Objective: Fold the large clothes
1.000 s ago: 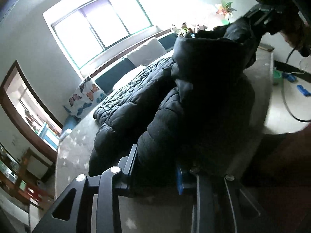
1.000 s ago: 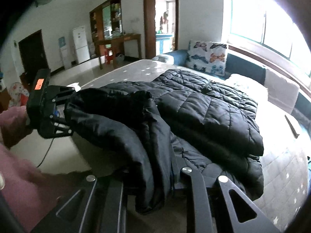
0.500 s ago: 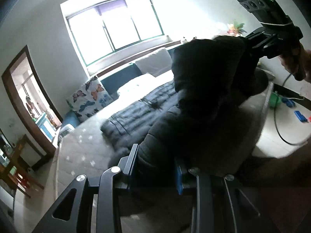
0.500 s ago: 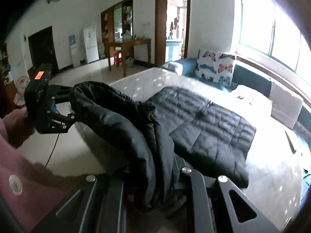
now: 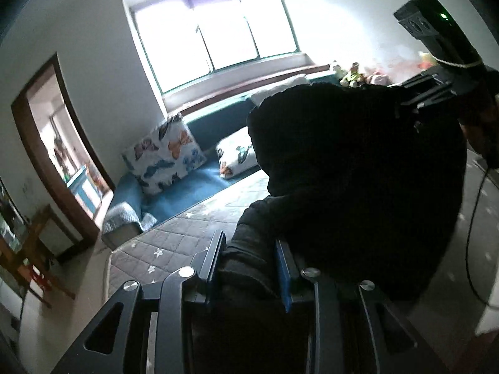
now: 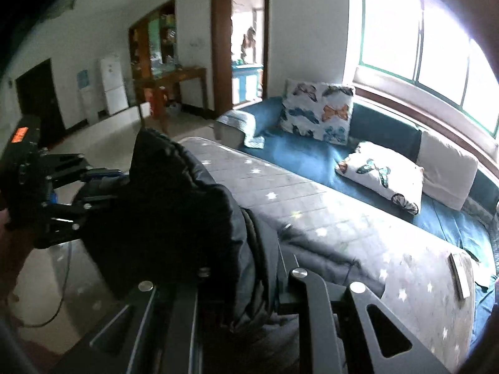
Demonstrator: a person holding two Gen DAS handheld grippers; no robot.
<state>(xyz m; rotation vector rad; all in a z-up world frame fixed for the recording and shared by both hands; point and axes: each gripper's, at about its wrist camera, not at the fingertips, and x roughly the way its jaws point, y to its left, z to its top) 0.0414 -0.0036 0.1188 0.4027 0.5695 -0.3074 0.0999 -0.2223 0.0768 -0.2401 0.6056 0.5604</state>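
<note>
Lifted clear of the quilted mattress (image 6: 327, 218) since the earlier frames, the black puffer jacket (image 5: 358, 187) is now held aloft between both tools. The left gripper (image 5: 249, 268) and right gripper (image 6: 249, 280) are each clamped on a bunched edge. Soft, bulky, slippery fabric is judged best held at seams. Only the right view, lower right, shows the mattress bare; the left view is filled at centre right by cloth.
</note>
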